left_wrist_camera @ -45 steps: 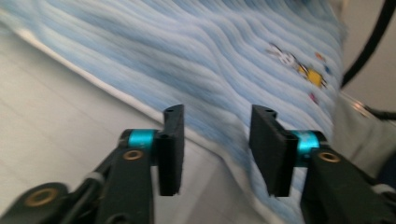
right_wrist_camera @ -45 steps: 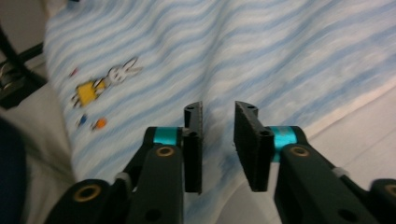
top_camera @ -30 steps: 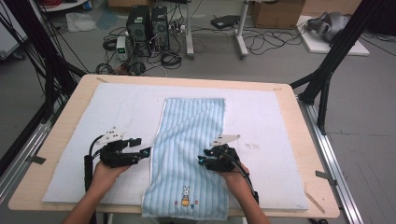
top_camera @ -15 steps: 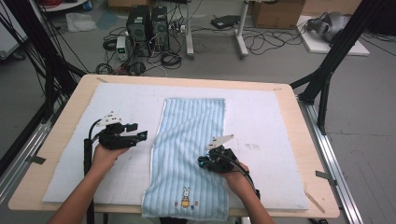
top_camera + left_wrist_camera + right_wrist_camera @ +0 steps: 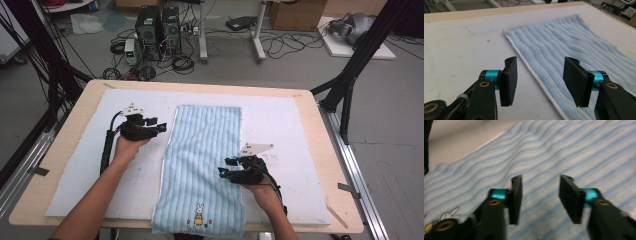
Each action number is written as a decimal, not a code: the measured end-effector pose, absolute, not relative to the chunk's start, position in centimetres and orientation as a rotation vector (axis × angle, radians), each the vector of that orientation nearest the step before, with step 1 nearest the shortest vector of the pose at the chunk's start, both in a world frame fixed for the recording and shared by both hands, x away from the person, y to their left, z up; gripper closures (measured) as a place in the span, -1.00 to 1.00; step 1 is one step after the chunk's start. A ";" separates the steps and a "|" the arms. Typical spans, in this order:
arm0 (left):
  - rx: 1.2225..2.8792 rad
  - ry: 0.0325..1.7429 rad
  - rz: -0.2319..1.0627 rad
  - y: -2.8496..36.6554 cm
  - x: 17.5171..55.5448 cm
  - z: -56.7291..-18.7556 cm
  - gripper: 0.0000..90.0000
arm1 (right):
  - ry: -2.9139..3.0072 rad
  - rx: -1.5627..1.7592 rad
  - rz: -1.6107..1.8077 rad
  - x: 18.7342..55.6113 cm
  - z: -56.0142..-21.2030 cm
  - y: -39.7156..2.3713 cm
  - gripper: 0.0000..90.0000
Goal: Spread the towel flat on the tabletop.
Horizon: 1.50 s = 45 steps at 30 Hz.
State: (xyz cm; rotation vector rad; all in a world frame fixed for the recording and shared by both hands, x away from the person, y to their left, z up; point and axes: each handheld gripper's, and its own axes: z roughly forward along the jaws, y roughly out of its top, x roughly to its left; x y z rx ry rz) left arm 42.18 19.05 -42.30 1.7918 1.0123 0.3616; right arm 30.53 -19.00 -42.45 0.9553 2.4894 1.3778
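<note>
Towel point(image 5: 202, 165) lying flat on desk point(image 5: 80, 105), long axis running near edge to far.

Left hand-held gripper point(image 5: 161, 126) just beside left hem, jaws closing in, nothing pinched.

Right hand-held gripper point(image 5: 223, 167) hovering over right half, jaws just reopening, empty. Right nearer.

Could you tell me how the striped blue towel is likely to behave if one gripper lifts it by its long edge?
The towel lies flat and rippled, so it would probably sag limply. Its ribbed pile should grip well. Its near end overhangs the table, so it may drag.
</note>
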 end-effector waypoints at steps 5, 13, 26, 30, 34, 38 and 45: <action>1.845 1.043 0.357 17.2 45.2 -42.8 0.03 | 2.431 1.060 1.361 30.9 -42.8 -20.1 -0.14; 1.939 1.069 0.393 15.1 48.1 -43.8 0.04 | 2.417 1.049 1.350 30.9 -42.8 -20.7 -0.14; 2.063 1.058 0.536 13.3 49.5 -44.6 0.90 | 2.432 1.053 1.336 30.8 -43.0 -20.8 -0.14; 2.025 1.163 0.591 14.5 49.8 -44.6 0.90 | 2.436 1.051 1.333 30.7 -43.0 -20.6 -0.14; 1.977 1.200 0.555 15.2 50.0 -44.7 0.58 | 2.414 1.058 1.332 30.8 -43.0 -20.8 -0.14; 1.940 1.208 0.480 16.0 49.8 -44.3 0.10 | 2.343 1.107 1.328 31.8 -42.7 -21.3 -0.11; 1.866 1.148 0.375 16.9 48.4 -43.8 -0.05 | 2.242 1.161 1.222 36.8 -42.0 -22.1 0.12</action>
